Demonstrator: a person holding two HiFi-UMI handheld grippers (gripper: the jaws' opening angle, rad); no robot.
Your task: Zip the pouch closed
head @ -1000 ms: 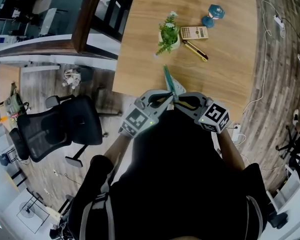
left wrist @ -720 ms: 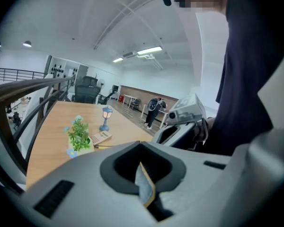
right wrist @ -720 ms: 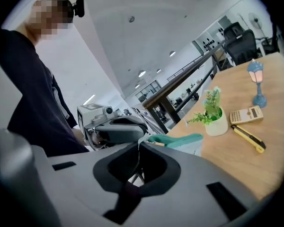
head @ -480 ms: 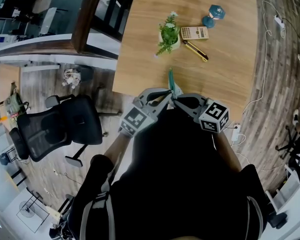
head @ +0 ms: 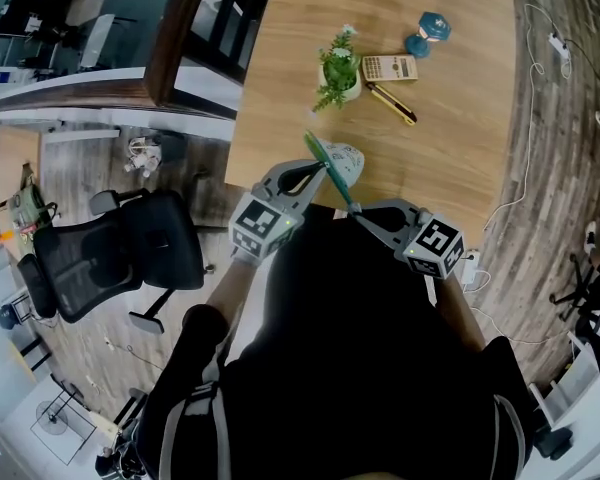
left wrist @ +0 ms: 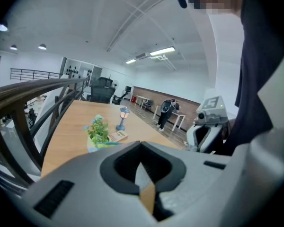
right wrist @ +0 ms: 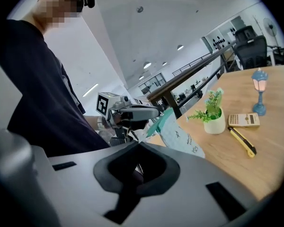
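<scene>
Nearest the person's dark shirt [head: 380, 368], over the near edge of the table [head: 460, 138], both grippers meet on the pouch [head: 346, 158], which is held up off the wood. The right gripper [head: 352, 211] has its jaws together on the near end of the teal zipper edge [head: 338, 188]. Its own view shows only the tips meeting on something thin. The left gripper [head: 325, 168] is pinched tight on the same edge a little farther along.

The left gripper view shows little of the pouch beyond a teal sliver just over the closed jaws. The right gripper view shows what the others do not: the pouch's pale face with small dark marks, hanging below the other gripper's tips.

Farther out on the table stand a potted plant [head: 338, 68], and to its right a calculator [head: 388, 66] with a yellow and black tool [head: 392, 101] just on its near side. The blue lamp figure [head: 425, 30], farthest away, looks like a lump from above. The gripper views show it as an upright little lamp post.

Left of the table sits an office chair [head: 130, 258] on the floor. Only the left gripper view catches a distant person [left wrist: 166, 112] by a desk.
</scene>
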